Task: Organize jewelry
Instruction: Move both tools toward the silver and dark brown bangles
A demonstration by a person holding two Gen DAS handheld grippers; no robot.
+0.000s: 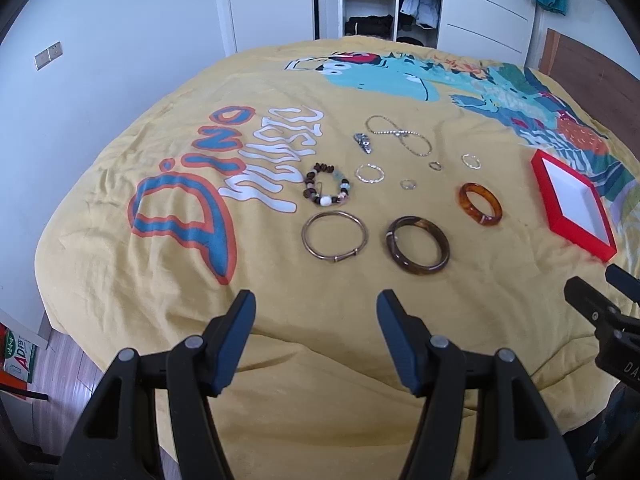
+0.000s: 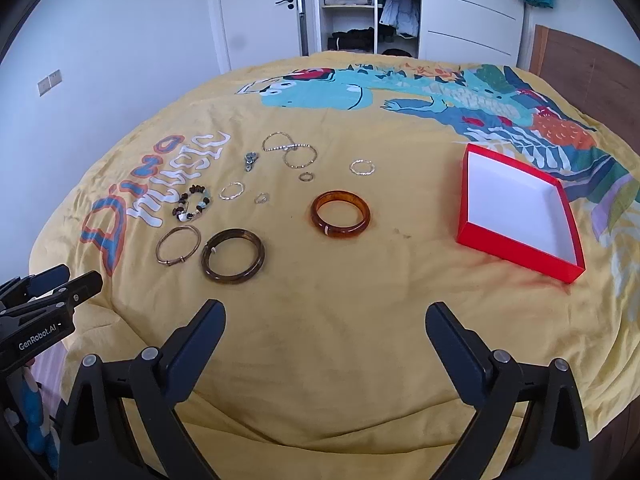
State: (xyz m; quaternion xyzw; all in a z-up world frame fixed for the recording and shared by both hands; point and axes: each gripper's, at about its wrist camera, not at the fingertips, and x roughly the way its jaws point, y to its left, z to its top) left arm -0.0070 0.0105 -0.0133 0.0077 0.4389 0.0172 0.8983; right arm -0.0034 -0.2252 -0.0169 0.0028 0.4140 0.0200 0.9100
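Observation:
Jewelry lies spread on a yellow printed bedspread point(image 1: 160, 280). Nearest are a thin metal bangle point(image 1: 334, 239), a dark brown bangle point(image 1: 417, 245) point(image 2: 233, 256) and an amber bangle point(image 1: 480, 204) point(image 2: 340, 213). Behind them lie a beaded bracelet point(image 1: 327, 188), several small rings such as one silver ring point(image 1: 471, 161), and a chain necklace point(image 1: 400, 135). An empty red box point(image 1: 572, 204) point(image 2: 518, 213) with a white inside sits at the right. My left gripper point(image 1: 316, 300) hovers open over the bedspread, short of the bangles. My right gripper point(image 2: 325, 312) is open too, nothing between its fingers.
The bed fills the view; a white wall and door point(image 1: 272, 0) stand behind it, with an open wardrobe point(image 1: 372, 0) of clothes. A wooden headboard point(image 2: 592, 68) rises at the right. A printed carton point(image 1: 18, 356) sits on the floor at the lower left.

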